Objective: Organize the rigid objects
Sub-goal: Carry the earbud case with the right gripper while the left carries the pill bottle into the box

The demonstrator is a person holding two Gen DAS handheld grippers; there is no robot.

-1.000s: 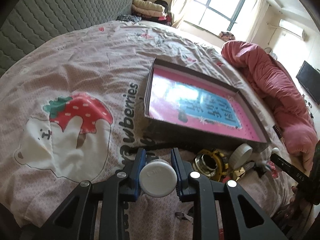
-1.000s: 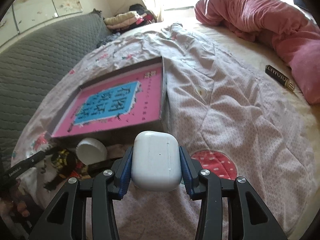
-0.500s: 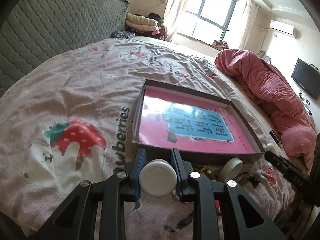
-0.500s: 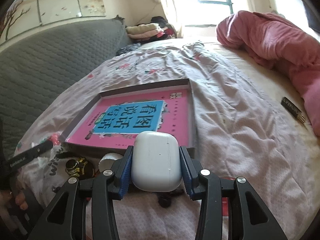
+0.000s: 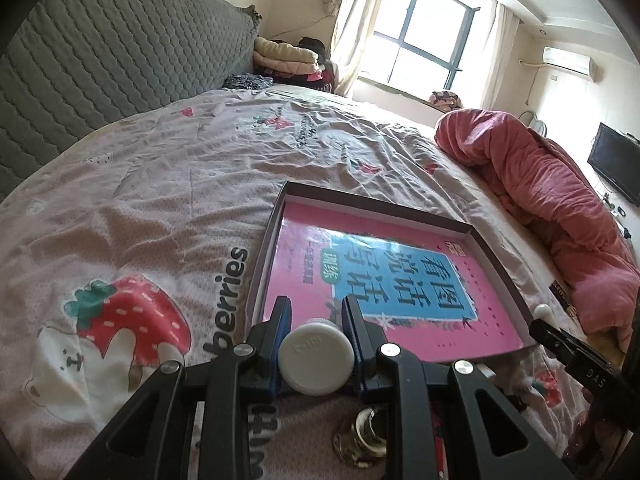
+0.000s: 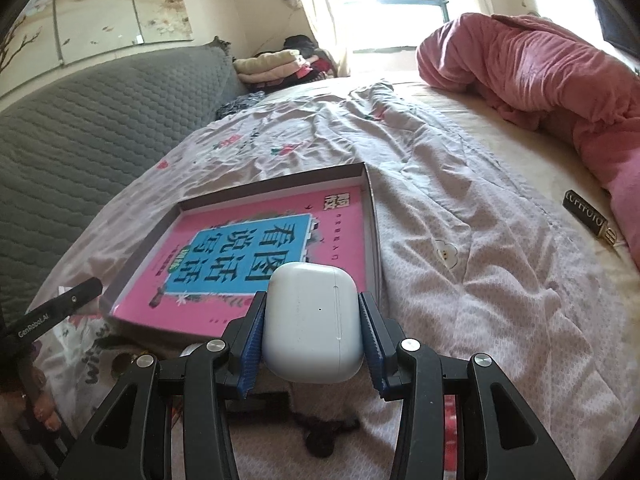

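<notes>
With your left gripper pinching the white round-capped plastic bottle and your right gripper clamping the white glossy earbud case, both above the near edge of the shallow brown cardboard tray, lower each onto its pink book and release.

A shallow box lies on the bedspread just ahead of the left gripper, a book inside it. The right gripper has the box ahead-left; a rolled quilt lies far ahead-right, a headboard far left
</notes>
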